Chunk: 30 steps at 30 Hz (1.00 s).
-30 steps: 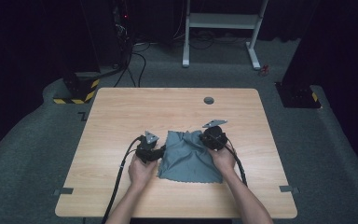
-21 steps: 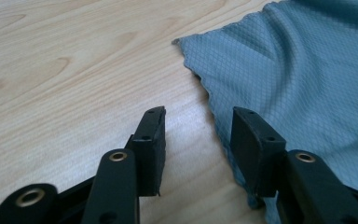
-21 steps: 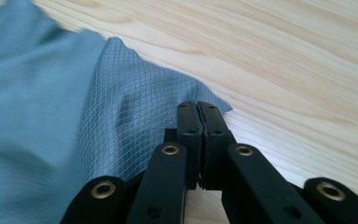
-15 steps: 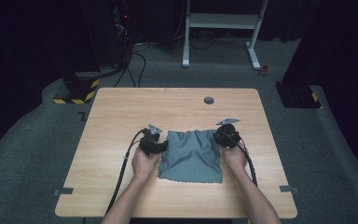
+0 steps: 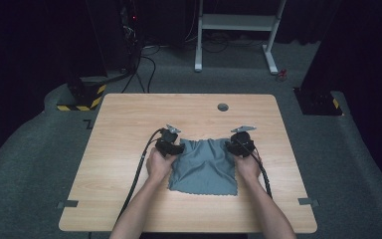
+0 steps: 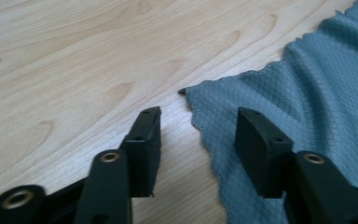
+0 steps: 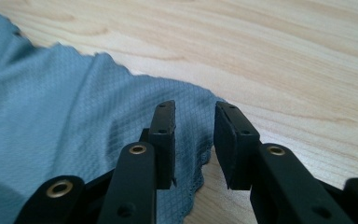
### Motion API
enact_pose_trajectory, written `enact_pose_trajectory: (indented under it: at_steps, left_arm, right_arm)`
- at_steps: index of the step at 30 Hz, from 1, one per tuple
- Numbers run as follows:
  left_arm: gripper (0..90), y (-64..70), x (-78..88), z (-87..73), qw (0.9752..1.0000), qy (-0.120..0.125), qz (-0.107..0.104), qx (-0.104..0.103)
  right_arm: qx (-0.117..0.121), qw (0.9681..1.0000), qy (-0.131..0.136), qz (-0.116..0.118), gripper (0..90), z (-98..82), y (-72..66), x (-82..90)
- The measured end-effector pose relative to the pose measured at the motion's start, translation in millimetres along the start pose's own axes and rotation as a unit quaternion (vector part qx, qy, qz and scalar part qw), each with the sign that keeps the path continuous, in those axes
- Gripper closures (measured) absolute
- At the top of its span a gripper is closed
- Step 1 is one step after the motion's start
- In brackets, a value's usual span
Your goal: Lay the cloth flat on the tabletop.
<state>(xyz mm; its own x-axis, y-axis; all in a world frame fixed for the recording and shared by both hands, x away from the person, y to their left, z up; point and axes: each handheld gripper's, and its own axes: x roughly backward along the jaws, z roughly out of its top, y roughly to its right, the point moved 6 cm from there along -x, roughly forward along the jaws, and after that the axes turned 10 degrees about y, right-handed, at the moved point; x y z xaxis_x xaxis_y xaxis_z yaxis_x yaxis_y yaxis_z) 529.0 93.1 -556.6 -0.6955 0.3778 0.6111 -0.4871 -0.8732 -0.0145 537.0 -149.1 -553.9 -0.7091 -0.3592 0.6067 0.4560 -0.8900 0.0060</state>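
Dark carpet is surrounding the light wooden tabletop (image 5: 129,129), where a grey-blue cloth (image 5: 204,167) is lying spread out and slightly wrinkled. At its far left corner the left gripper (image 6: 198,135) is hovering released, jaws standing well apart with the cloth's scalloped edge running between them, one jaw over bare wood and the other over fabric, neither pad pressing. At the far right corner the right gripper (image 7: 194,140) is also released; its jaws have just been opening, and the cloth's corner is lying beneath and between them, unpinched. Both hands are resting beside the cloth's side edges.
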Motion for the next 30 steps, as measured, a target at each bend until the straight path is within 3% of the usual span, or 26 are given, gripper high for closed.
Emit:
enact_pose_trajectory:
  at_steps: [3, 6, 8, 10, 13, 17, 20, 23, 25, 30]
  left_arm:
    - [63.6, 2.6, -1.2, 3.5, 0.9998, -0.017, -0.009, 0.005]
    - [79.0, 9.3, -2.9, 7.3, 0.9993, -0.031, -0.013, -0.017]
    - [87.7, 11.3, -3.7, 7.4, 0.9992, -0.03, -0.019, -0.016]
    - [89.2, 9.2, -3.6, 7.0, 0.9994, -0.026, -0.017, -0.013]
    - [89.8, 1.7, -0.4, 5.0, 0.9991, -0.024, 0.009, -0.034]
    - [89.9, -13.0, 12.0, 4.2, 0.9996, 0.001, 0.02, -0.02]
    - [89.8, -17.6, 16.3, 7.2, 0.9989, 0.008, 0.031, -0.035]
    - [89.7, -20.8, 13.8, 9.1, 0.9988, 0.02, 0.036, -0.028]
    - [89.7, -22.1, 9.0, 6.3, 0.9987, 0.017, 0.041, -0.026]
    - [89.6, -23.4, -1.8, 6.0, 0.9975, 0.008, 0.055, -0.045]
  right_arm:
    - [0.009, 1.0, -0.004, -0.002, 74.6, -1.8, -0.8, -2.9]
    - [0.031, 0.9995, -0.005, 0.007, 82.7, -1.5, -4.1, -3.2]
    - [0.036, 0.9993, -0.007, 0.006, 88.0, -1.4, -4.5, -2.9]
    - [0.03, 0.9995, -0.008, 0.006, 89.0, -1.7, -2.9, -2.5]
    - [0.027, 0.9996, -0.011, 0.002, 89.2, -2.2, -0.7, -1.1]
    - [0.028, 0.9996, 0.0, 0.009, 89.4, 1.6, -0.2, 3.3]
    - [0.036, 0.9992, 0.011, 0.013, 89.6, 6.1, -5.7, 5.2]
    - [0.044, 0.999, -0.004, 0.008, 89.7, 8.1, -6.6, -2.0]
    - [0.04, 0.9992, 0.001, 0.003, 89.7, 13.4, -5.5, -3.9]
    - [0.04, 0.9991, -0.008, -0.008, 89.7, 20.1, -3.8, -11.5]
